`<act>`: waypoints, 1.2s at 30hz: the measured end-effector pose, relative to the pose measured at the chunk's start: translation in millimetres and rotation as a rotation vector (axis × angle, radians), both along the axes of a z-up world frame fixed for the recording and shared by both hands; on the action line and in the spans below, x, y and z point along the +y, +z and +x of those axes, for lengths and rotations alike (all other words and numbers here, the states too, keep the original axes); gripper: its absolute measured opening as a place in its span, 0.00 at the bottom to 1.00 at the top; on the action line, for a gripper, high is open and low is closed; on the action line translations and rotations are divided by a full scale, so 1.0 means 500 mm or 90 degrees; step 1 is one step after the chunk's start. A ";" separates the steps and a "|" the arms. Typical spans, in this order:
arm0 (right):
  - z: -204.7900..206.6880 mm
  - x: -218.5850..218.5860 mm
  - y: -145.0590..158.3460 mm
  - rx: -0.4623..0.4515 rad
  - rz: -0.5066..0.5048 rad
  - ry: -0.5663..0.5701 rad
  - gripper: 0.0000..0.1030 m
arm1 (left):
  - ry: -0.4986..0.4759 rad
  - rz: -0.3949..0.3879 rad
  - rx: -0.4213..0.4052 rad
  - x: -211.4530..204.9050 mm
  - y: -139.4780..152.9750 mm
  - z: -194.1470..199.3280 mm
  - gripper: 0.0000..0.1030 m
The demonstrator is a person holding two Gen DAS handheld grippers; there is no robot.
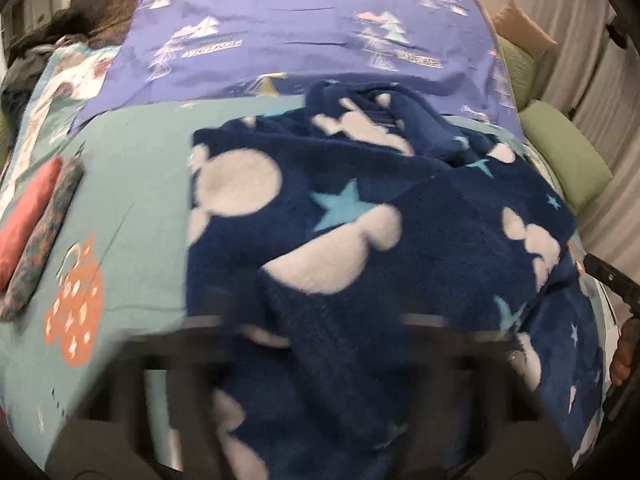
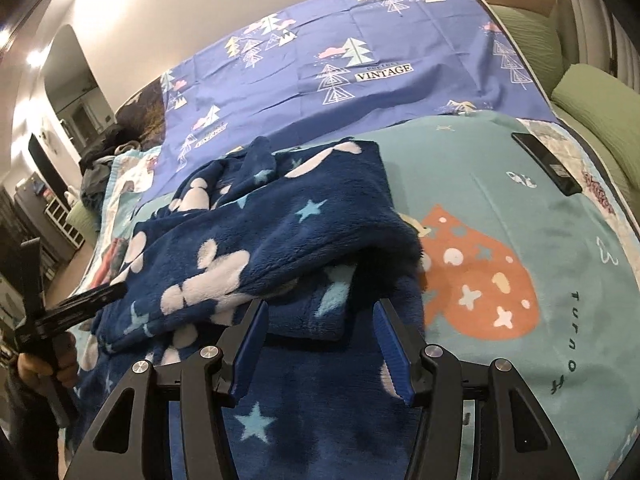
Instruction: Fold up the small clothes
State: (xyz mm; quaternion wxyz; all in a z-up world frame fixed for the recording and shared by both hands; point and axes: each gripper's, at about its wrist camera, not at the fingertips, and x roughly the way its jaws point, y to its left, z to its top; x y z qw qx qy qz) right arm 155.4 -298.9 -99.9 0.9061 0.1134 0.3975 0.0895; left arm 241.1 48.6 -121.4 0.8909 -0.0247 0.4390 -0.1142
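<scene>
With the left gripper pinched shut beside the fleece and the right gripper gaping empty, that fold could flop open.

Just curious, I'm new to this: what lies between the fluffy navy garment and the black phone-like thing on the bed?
In the right wrist view, bare teal bedspread separates the navy garment from the black slab.

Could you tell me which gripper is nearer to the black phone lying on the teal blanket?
Right. The right gripper hovers over the navy fleece garment, with the phone beyond it to its right; the left gripper sits across the garment, farther away.
</scene>
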 end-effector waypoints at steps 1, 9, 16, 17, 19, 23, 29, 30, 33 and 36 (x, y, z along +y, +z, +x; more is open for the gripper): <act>0.000 0.002 0.001 -0.003 -0.007 -0.001 0.54 | -0.008 -0.013 0.003 -0.003 0.006 0.001 0.11; 0.022 0.005 0.006 -0.005 -0.126 -0.050 0.54 | -0.030 0.022 -0.196 -0.019 0.236 0.010 0.10; 0.032 0.026 -0.011 0.006 -0.146 -0.025 0.55 | 0.004 0.090 -0.119 0.036 0.163 0.110 0.17; 0.034 0.026 -0.009 0.003 -0.140 -0.023 0.55 | 0.014 0.095 -0.098 0.043 0.136 0.120 0.21; 0.037 0.024 -0.002 -0.002 -0.116 -0.022 0.55 | 0.039 0.114 -0.046 0.059 0.069 0.135 0.30; 0.049 0.020 0.031 -0.020 -0.055 -0.016 0.55 | 0.083 0.119 -0.003 0.096 0.010 0.124 0.35; 0.113 0.051 0.048 -0.029 -0.048 -0.010 0.37 | 0.046 0.049 -0.084 0.066 0.080 0.084 0.46; 0.123 0.055 0.045 -0.025 -0.039 -0.004 0.36 | 0.031 0.044 -0.088 0.056 0.082 0.086 0.47; 0.156 0.070 0.008 0.013 -0.060 -0.007 0.35 | -0.018 0.056 -0.070 0.011 0.052 0.095 0.54; 0.172 0.059 -0.059 0.063 -0.079 -0.025 0.26 | -0.014 0.131 -0.011 -0.004 -0.038 0.122 0.58</act>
